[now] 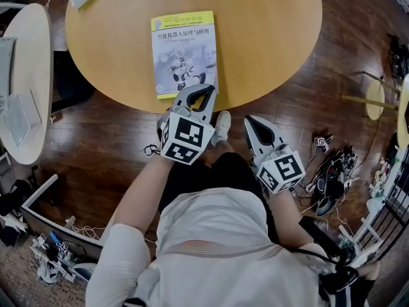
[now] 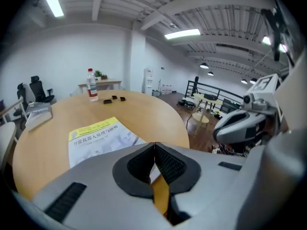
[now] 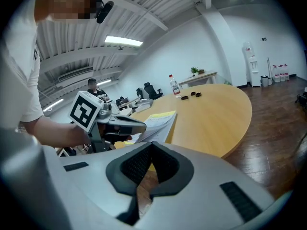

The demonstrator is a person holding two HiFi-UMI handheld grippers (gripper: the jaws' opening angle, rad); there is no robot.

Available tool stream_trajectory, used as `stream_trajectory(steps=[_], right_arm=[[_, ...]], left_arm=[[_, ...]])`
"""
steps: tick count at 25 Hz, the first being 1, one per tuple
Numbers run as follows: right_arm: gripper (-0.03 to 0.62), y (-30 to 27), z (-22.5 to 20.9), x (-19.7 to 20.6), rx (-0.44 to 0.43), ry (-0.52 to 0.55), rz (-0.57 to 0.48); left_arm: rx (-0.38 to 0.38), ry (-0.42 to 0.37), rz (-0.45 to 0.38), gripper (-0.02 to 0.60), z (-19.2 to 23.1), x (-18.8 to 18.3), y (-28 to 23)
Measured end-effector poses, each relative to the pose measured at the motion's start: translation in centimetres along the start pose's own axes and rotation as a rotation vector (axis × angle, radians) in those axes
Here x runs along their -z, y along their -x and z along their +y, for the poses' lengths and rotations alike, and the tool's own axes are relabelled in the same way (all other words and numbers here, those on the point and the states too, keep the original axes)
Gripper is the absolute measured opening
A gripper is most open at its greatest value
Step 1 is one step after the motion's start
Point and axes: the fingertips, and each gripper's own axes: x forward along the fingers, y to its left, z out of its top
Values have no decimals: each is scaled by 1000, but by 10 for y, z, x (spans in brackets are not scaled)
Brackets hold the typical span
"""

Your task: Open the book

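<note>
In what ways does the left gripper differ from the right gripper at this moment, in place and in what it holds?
The left gripper is at the near edge of the book on the table; the right gripper hangs off the table, over the floor. The left gripper pinches the book's cover; the right gripper holds nothing. Both have their jaws together.
</note>
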Motion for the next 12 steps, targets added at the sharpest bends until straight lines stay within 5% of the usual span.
stream_trajectory(steps=[6, 12], right_arm=[[3, -21, 23, -3, -59, 19, 26], [3, -42, 47, -6, -111, 43, 50]], left_arm=[[-60, 224, -167, 15, 48, -28, 45], [-156, 436, -272, 15, 102, -16, 91]])
